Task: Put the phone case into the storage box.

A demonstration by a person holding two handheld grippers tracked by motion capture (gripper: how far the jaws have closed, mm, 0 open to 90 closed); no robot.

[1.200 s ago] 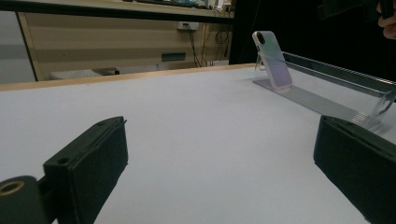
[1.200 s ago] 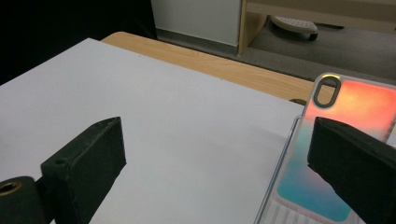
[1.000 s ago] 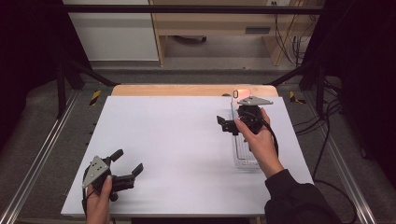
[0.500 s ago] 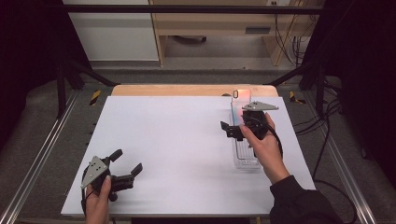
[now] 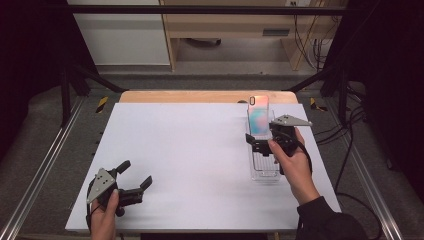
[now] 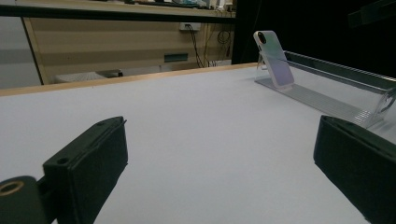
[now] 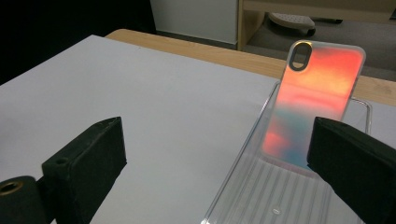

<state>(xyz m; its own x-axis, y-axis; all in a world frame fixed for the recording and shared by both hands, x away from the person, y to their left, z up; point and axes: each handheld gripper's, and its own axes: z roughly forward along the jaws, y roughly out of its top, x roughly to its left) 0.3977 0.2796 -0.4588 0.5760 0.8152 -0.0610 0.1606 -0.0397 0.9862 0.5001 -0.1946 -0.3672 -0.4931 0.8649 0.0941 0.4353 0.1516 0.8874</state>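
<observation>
At the right of the high view, an iridescent pink-blue phone case (image 5: 259, 116) leans upright in a clear ribbed plastic tray (image 5: 263, 170) on the white worktop (image 5: 190, 150); the right tongs (image 5: 256, 143) are open over the tray, and nothing else lies in it. At lower left, the left tongs (image 5: 134, 176) are open and empty. In the right gripper view the case looks light, thin, slippery; grasp its side edges.

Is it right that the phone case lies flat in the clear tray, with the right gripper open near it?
Not quite. The phone case stands propped up at the clear tray's far end, not flat, as the right gripper view shows. The right gripper is open near it.
</observation>
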